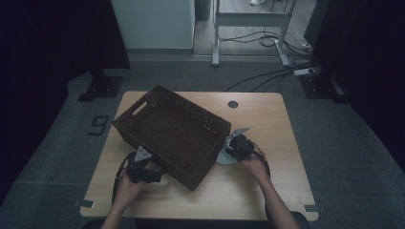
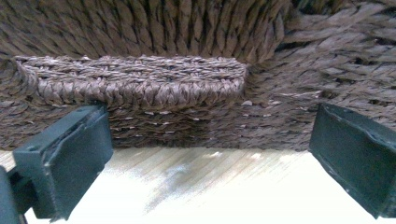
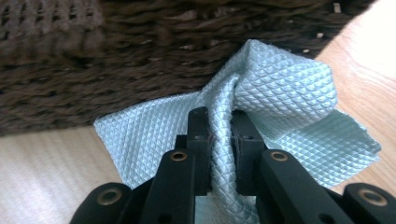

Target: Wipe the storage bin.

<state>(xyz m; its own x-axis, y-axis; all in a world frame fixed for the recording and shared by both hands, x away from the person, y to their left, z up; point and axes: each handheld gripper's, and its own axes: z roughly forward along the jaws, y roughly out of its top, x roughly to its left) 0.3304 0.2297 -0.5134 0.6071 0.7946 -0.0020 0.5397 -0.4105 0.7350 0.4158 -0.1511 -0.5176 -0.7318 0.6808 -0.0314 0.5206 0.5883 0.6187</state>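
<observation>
cloth (image 3: 285, 102): pale blue-green, diamond-textured, pinched into an upright fold between the right gripper's jaws; loose ends spread on the table on both sides of the jaws; in the high view it is a pale patch (image 1: 225, 157) just beside the basket's near right wall
cloth place: on the table, against the foot of the basket's outer wall, outside the basket
right gripper (image 3: 219, 135): jaws together, clamped on the cloth's fold; in the high view it sits (image 1: 234, 145) at the basket's right side, held by the person's right hand (image 1: 253, 164)
left gripper (image 2: 210, 154): jaws wide apart, nothing between them, low over the table and facing the basket's wall below its handle slot; in the high view it is (image 1: 141, 164) at the basket's near left side, held by the left hand (image 1: 126, 183)
basket (image 1: 143, 107): dark brown, woven, rectangular, set at an angle on the table, a handle slot in its far left end wall
basket wall (image 2: 140, 28): thick woven strands, a bound handle opening just above the left jaw
table (image 1: 267, 119): light wood, a round dark hole near its far edge
</observation>
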